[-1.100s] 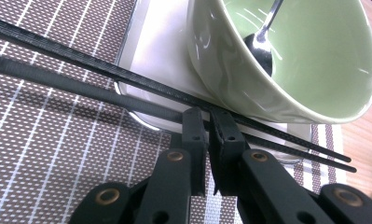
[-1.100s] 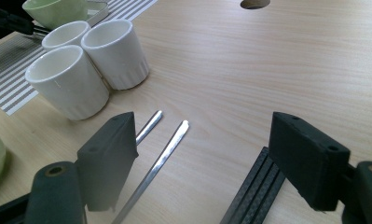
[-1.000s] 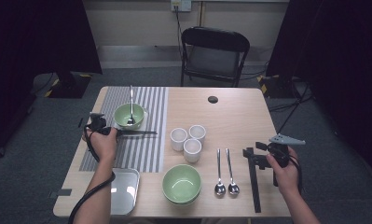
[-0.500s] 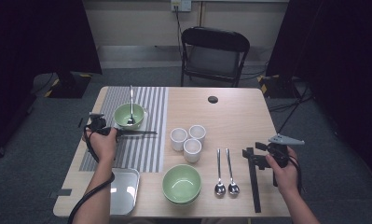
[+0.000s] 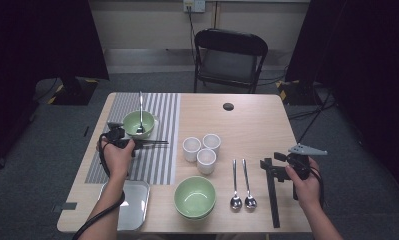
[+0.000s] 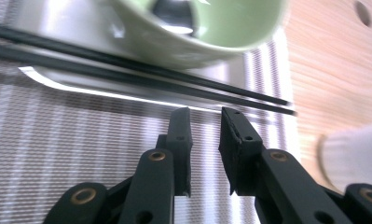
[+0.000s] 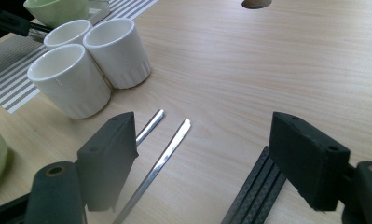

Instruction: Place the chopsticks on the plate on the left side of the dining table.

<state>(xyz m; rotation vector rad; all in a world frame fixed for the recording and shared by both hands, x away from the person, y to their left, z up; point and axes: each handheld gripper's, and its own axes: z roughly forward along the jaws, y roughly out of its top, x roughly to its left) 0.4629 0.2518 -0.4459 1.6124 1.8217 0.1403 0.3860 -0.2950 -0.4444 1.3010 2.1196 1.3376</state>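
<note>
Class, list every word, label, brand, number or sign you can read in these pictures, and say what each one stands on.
None: no readable text anywhere.
Bowls, cups, spoons, chopsticks, tray, striped mat: all plain, no print.
Wall plate above the chair: too small to show any marking.
Yellow-and-black striped tape on the floor: a pattern only, no letters.

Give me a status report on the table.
Left claw just opening, nothing between, short of chopsticks by the bowl. Right claw open over spoons. Nothing in the way.
</note>
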